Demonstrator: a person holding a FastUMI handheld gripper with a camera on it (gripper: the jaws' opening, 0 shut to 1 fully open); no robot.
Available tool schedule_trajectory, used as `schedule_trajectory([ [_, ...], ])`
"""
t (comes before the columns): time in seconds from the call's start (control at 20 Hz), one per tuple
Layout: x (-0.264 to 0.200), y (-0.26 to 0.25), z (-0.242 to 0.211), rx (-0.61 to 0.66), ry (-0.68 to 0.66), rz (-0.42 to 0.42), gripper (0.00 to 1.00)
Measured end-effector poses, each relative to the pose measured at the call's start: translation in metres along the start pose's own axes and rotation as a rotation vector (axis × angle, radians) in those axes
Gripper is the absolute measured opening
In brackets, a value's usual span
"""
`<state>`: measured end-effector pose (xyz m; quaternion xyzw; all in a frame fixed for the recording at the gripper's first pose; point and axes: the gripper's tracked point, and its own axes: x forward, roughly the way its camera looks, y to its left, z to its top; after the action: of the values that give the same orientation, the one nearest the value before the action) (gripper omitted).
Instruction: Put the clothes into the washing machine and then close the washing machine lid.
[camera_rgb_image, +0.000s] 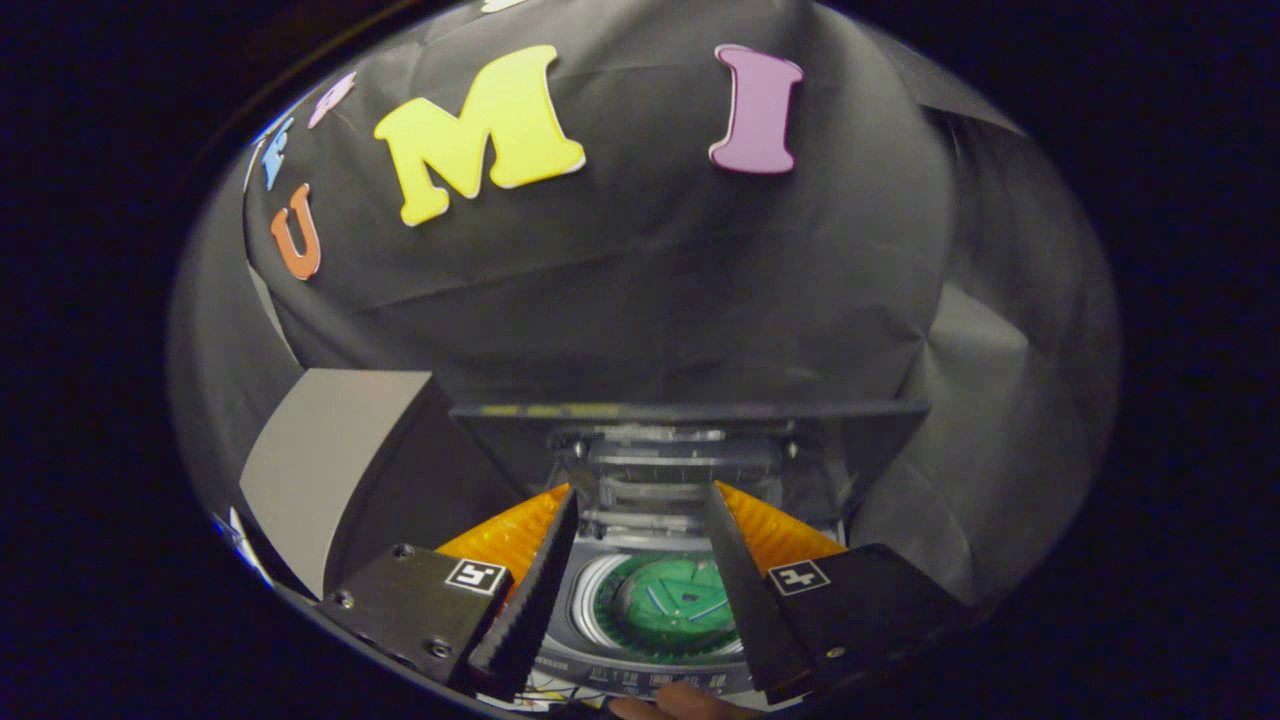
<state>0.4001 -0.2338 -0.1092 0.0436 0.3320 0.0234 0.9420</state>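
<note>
Hand-held gripper (640, 500) spread wide, empty

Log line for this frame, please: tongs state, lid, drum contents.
tongs: open, holding nothing, above washing machine | lid: raised behind the opening | drum: green base visible, no clothes seen inside

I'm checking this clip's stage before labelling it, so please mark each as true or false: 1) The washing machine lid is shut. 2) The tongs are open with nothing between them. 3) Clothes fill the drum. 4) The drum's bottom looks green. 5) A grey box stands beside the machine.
1) False: the washing machine lid stands raised behind the opening.
2) True: the tongs are spread apart above the machine, holding nothing.
3) False: no clothes are visible in the drum; its bottom shows bare.
4) True: the green disc lies at the drum's bottom, seen between the tongs.
5) True: the grey box stands beside the washing machine.
</note>
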Motion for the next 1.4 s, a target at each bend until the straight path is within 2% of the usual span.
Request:
schedule_trajectory([
  [0.3, 0.027, 0.0, 0.052, 0.023, -0.072, 0.0, 0.81],
  [0.5, 0.058, -0.005, 0.075, -0.003, -0.092, -0.03, 0.81],
  [0.6, 0.073, -0.011, 0.073, 0.0, -0.055, -0.049, 0.81],
  [0.75, 0.086, -0.009, 0.068, 0.03, -0.044, -0.024, 0.81],
  [1.0, 0.091, -0.014, 0.045, 0.027, -0.018, -0.043, 0.81],
  [1.4, 0.082, -0.013, 0.039, 0.006, -0.094, -0.084, 0.81],
])
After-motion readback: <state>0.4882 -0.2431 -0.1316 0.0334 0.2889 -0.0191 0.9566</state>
